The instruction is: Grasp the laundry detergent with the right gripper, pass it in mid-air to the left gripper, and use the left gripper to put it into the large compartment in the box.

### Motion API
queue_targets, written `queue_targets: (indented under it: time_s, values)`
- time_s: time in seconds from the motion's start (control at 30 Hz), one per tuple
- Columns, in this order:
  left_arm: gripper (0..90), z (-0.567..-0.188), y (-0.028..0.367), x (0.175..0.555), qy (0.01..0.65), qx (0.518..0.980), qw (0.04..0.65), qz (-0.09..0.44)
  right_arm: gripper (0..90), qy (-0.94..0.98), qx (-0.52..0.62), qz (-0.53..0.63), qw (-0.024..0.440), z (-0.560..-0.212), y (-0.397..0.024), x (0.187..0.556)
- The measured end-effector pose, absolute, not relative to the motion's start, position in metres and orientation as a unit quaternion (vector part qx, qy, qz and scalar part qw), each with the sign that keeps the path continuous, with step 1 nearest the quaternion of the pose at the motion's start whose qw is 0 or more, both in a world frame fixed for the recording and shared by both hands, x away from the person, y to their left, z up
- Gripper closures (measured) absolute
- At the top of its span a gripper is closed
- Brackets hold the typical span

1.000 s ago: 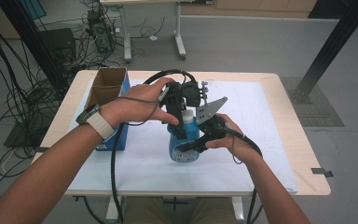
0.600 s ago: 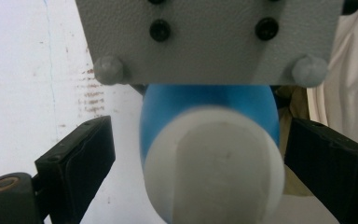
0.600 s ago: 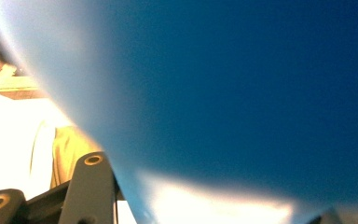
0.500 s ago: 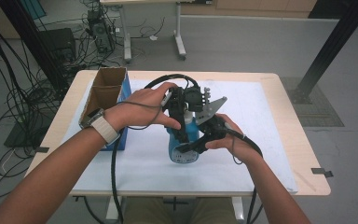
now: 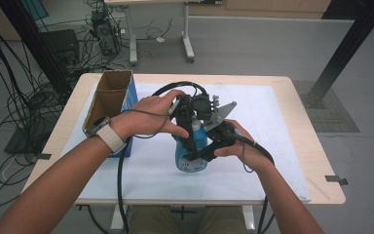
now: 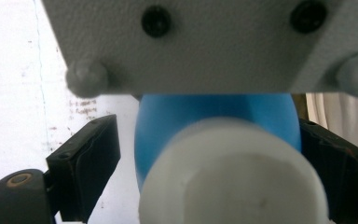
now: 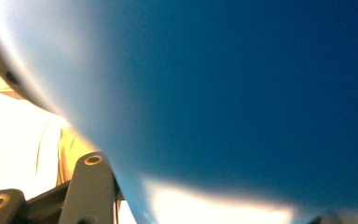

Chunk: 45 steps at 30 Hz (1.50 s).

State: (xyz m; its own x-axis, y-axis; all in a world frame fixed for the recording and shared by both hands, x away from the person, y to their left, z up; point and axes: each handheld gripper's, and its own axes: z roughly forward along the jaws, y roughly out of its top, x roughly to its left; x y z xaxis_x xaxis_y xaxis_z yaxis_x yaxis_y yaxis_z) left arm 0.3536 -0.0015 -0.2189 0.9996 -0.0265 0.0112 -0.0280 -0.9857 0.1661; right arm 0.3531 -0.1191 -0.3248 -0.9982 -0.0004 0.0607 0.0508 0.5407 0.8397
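i stood the blue bottle (image 5: 191,155) upright on the white mat (image 5: 277,146), near the middle of the table (image 5: 316,161), and my right gripper (image 5: 208,152) had its jaws clamped around the bottle's body; in the right gripper view that blue wall (image 7: 242,93) pressed right up against my lens, with one black jaw showing at the lower left. my left gripper (image 5: 190,122) hung over the top of the bottle, pointing down at its white cap (image 6: 233,177). in the left gripper view the cap sat between my two black jaws, blurred and very close, and those jaws had just been closing in on it; a gap showed beside the left jaw, and i could not tell whether the right one touched. the grey plate (image 6: 191,42) of my other gripper crossed the top of that view. a cardboard box (image 5: 108,100) with a blue side stood at the left edge of the mat, well apart from the bottle.
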Motion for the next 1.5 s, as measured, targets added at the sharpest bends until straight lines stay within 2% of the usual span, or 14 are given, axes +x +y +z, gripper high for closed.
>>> queue_targets:
  time_s: [0.93, 1.13, 1.23, 1.3, 1.5]
  values:
    - [29.6, -0.2219, -0.0019, 0.3541, -0.023, 0.997, 0.077, -0.003, 43.7, -0.876, -0.013, -0.481, 0.043, -0.3241, -0.1185, 0.3517]
    - [33.6, -0.2222, -0.0026, 0.3534, -0.026, 0.997, 0.076, -0.007, 43.7, -0.878, -0.006, -0.478, 0.027, -0.3252, -0.1187, 0.3537]
    - [36.0, -0.2222, -0.0034, 0.3515, -0.03, 0.997, 0.076, -0.005, 43.7, -0.875, -0.012, -0.482, 0.041, -0.3249, -0.119, 0.3516]
    - [36.1, -0.2226, -0.0034, 0.3516, -0.029, 0.997, 0.077, -0.006, 43.8, -0.876, -0.008, -0.481, 0.03, -0.3258, -0.1189, 0.3526]
    - [36.8, -0.2222, -0.0029, 0.3522, -0.027, 0.996, 0.081, -0.009, 43.8, -0.876, -0.01, -0.481, 0.035, -0.3252, -0.1198, 0.3518]
